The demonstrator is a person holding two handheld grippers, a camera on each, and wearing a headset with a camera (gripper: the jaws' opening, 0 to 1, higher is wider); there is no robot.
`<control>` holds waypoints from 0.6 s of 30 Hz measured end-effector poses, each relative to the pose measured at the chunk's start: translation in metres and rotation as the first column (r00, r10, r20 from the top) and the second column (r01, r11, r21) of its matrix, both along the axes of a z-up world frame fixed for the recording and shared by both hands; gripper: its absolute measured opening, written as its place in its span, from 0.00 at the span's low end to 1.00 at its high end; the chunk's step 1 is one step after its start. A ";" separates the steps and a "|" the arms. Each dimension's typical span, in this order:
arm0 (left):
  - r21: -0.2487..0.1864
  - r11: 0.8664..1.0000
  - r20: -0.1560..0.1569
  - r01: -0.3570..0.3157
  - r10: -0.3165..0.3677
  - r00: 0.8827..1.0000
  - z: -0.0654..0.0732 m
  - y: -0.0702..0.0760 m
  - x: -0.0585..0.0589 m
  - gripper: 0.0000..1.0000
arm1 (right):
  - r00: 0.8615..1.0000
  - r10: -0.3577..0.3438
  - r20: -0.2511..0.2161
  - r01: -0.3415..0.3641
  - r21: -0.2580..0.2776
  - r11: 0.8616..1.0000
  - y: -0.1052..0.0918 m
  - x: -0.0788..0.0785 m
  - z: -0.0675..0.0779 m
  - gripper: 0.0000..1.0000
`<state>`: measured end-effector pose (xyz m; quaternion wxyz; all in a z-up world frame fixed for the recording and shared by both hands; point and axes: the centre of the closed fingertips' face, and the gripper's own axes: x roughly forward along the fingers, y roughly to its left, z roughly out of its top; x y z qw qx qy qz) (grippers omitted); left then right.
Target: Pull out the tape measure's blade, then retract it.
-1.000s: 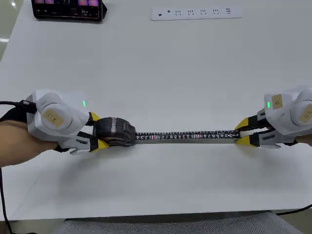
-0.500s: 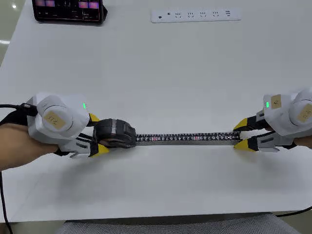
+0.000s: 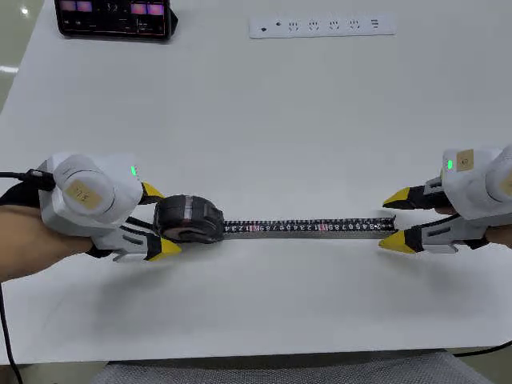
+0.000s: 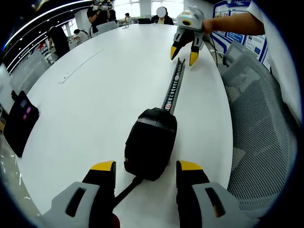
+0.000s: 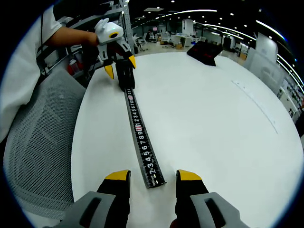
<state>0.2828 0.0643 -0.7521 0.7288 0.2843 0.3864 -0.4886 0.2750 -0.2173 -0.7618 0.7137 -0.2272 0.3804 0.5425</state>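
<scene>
The black tape measure case (image 3: 189,218) lies on the white table (image 3: 264,120). Its black blade (image 3: 308,226), with white numerals, is pulled out flat to the right. My left gripper (image 3: 161,220) is open, its yellow-tipped jaws straddling the rear of the case (image 4: 150,146) with a small gap. My right gripper (image 3: 394,221) is open too, and the blade's end (image 5: 155,182) rests on the table between its fingertips, untouched. From the left gripper view, the right gripper (image 4: 183,50) sits at the far end of the blade (image 4: 174,86).
A white power strip (image 3: 322,24) and a black device with a lit screen (image 3: 112,16) sit at the table's far edge. A grey mesh chair (image 3: 272,372) is at the near edge. People stand far off in the left gripper view.
My right gripper has opened and let go of the blade's end, which now lies loose between its jaws. My left jaws have spread slightly around the case. The blade stays pulled out.
</scene>
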 end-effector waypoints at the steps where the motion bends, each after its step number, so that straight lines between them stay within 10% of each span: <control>1: 0.001 1.000 0.001 0.000 0.000 1.000 0.000 0.000 -0.001 0.48 | 1.000 0.002 0.002 -0.002 -0.002 1.000 0.000 0.000 0.000 0.36; 18: -0.072 0.992 0.011 -0.103 0.104 0.995 0.014 0.005 -0.002 0.50 | 0.994 -0.102 0.030 0.101 0.045 0.994 0.001 0.003 0.009 0.44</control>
